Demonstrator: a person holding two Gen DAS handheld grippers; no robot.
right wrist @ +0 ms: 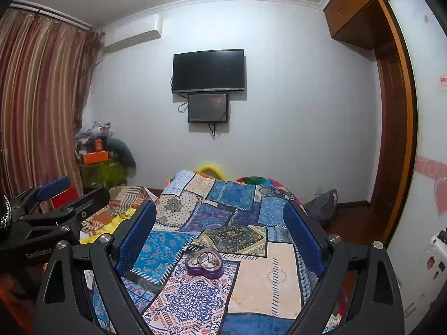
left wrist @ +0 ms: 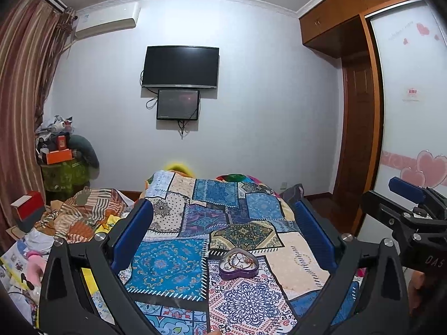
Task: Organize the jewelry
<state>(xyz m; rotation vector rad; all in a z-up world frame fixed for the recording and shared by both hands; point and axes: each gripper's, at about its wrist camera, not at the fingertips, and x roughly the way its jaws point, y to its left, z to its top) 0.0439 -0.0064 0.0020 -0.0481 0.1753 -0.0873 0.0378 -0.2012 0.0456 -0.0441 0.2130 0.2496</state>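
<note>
A purple heart-shaped box [left wrist: 238, 263] sits open on the patchwork bedspread [left wrist: 173, 262], with tangled jewelry [left wrist: 237, 259] inside. It also shows in the right wrist view [right wrist: 205, 262] with the jewelry [right wrist: 206, 258]. My left gripper [left wrist: 223, 217] is open and empty, held above the bed behind the box. My right gripper [right wrist: 220, 217] is open and empty too, at a similar height. Each gripper appears at the edge of the other's view: the right one [left wrist: 405, 209] and the left one [right wrist: 56, 201].
A pile of striped cloth [left wrist: 81, 215] and clutter lies left of the bed. A red box [left wrist: 28, 209] stands by the curtain [left wrist: 22, 97]. A TV [left wrist: 180, 67] hangs on the far wall. A wardrobe [left wrist: 410, 97] stands on the right.
</note>
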